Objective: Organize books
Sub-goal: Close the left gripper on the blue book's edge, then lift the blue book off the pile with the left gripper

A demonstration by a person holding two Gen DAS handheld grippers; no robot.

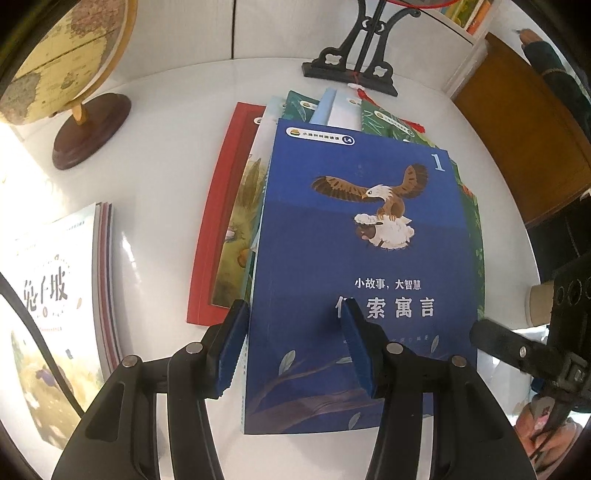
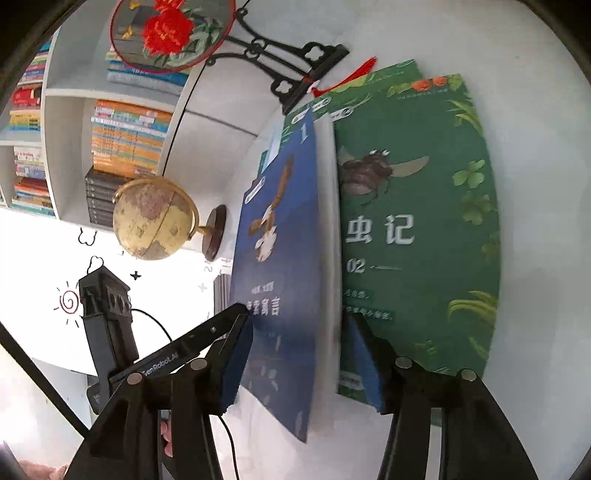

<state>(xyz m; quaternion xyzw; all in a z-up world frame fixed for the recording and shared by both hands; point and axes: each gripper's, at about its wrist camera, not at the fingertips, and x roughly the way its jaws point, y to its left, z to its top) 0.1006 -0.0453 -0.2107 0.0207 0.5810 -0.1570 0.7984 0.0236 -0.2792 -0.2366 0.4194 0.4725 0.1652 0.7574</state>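
Note:
A blue book (image 1: 351, 240) with an eagle on its cover tops an untidy pile on the white table (image 1: 159, 166). Under it lie green books (image 1: 384, 125), a red book (image 1: 218, 221) and others. My left gripper (image 1: 295, 350) points down at the pile, jaws partly apart. One finger stands beside the blue book's left edge, the other over its cover. My right gripper (image 2: 301, 365) comes in from the right with the blue book (image 2: 280, 258) and its white page edge between its jaws. One finger is over the cover, the other on the green insect book (image 2: 424, 221). No pad clearly presses.
A second stack of books (image 1: 55, 295) lies at the table's left. A globe (image 1: 62, 55) stands at the back left and an embroidered fan on a black stand (image 2: 173, 33) behind the pile. A bookshelf (image 2: 122, 136) is full of books. A paper cup (image 1: 539, 302) sits at the right.

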